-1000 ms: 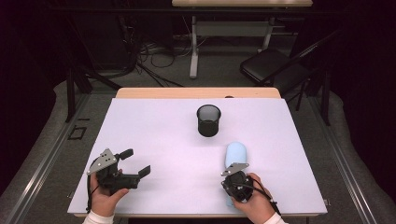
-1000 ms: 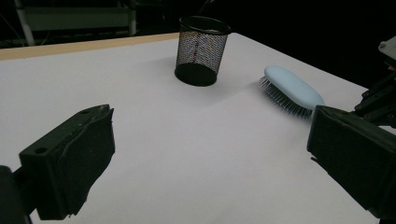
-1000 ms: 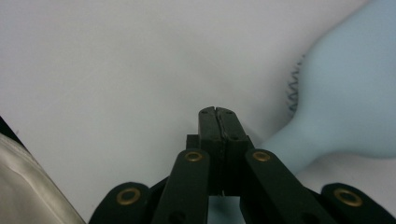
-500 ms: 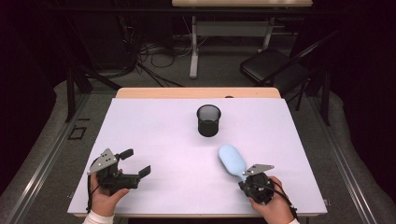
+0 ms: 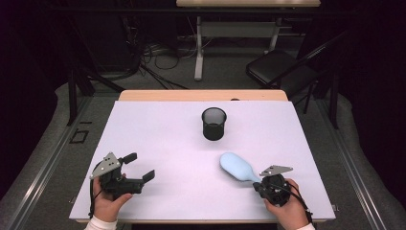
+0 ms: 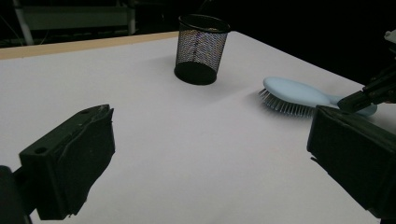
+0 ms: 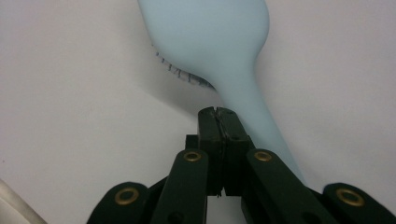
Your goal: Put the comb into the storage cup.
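Left gripper (image 5: 136, 166): at the near left of the table in the high view, held in the person's left hand (image 5: 109, 205). Its 2 black jaws stand wide apart with nothing between them, pointing toward 2 o'clock. In the left gripper view the jaws rise at the 2 lower corners over bare tabletop.

Right gripper (image 5: 259, 184): at the near right of the table, held in the person's right hand (image 5: 287, 211). Its jaws are pressed together, tip to tip, as the right gripper view shows (image 7: 218, 116). They hold nothing. The closed tips lie against the left side of the hairbrush handle, pointing toward 10 o'clock in the high view.

Hairbrush (image 5: 238, 166): pale blue, lying on the table bristles down, just beyond the right gripper. Its oval head points toward 10 o'clock and its handle runs back toward 4 o'clock, to the gripper's tips. In the right gripper view (image 7: 219, 42) dark bristles show under the head's left edge. In the left gripper view (image 6: 294, 92) it lies at 2 o'clock from the jaws.

Mesh cup (image 5: 213, 123): black wire-mesh pen cup, upright, open mouth up, at 11 o'clock from the hairbrush and apart from it, near the table's middle.

Table (image 5: 163, 124): white top with a wooden strip along the far edge.

Chair (image 5: 280, 67): dark folding chair on the floor beyond the table's far right corner.
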A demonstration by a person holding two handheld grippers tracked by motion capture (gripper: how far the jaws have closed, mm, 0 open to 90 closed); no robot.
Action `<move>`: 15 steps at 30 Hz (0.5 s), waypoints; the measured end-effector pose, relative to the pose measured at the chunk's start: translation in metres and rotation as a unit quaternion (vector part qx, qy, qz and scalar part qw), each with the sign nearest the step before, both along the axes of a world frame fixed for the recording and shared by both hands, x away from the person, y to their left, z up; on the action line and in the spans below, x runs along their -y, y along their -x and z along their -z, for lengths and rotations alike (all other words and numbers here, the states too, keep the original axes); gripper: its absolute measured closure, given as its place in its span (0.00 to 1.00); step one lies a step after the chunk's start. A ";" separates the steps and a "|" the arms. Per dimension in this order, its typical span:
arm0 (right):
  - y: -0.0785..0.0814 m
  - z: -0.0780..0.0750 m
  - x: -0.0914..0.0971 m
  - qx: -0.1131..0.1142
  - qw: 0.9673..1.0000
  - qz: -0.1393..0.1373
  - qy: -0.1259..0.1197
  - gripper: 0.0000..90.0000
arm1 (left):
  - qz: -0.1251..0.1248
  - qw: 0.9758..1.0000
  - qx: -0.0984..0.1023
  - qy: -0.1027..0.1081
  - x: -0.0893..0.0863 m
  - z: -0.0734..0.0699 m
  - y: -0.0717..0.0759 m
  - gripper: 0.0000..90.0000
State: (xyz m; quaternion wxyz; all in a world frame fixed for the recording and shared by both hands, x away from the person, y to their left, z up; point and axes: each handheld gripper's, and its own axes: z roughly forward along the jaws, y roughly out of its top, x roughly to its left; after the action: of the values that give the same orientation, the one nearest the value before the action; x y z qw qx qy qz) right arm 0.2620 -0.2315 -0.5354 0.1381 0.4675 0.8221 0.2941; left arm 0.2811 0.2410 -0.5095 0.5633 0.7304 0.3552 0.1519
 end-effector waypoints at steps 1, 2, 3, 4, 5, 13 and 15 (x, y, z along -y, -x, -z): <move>0.000 0.000 0.000 0.001 1.000 0.000 -0.002 0.99 | 0.000 1.000 0.000 0.000 0.000 0.000 0.000 0.01; 0.000 0.000 0.000 0.001 1.000 0.001 -0.002 0.99 | 0.001 1.000 0.001 0.001 0.000 0.000 0.000 0.01; 0.000 0.000 0.000 0.002 1.000 0.000 -0.002 0.99 | 0.002 1.000 0.001 0.002 0.000 0.000 0.000 0.01; 0.000 0.000 0.000 0.002 1.000 0.000 -0.003 0.99 | 0.002 1.000 0.002 0.002 0.000 0.000 0.000 0.01; 0.000 0.000 0.000 0.000 1.000 0.000 -0.002 0.99 | 0.003 1.000 0.001 0.001 0.000 0.000 0.000 0.01; 0.000 0.001 -0.001 0.000 1.000 -0.002 -0.003 0.98 | 0.002 1.000 -0.001 0.000 0.000 0.000 0.000 0.01; 0.000 0.001 -0.001 0.000 1.000 -0.003 -0.003 0.97 | 0.002 1.000 -0.001 0.000 0.001 0.000 0.000 0.01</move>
State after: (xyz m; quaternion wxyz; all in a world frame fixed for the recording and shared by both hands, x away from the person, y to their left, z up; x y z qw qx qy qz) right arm 0.2621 -0.2307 -0.5368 0.1361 0.4653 0.8227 0.2969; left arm 0.2814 0.2404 -0.5099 0.5631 0.7315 0.3538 0.1504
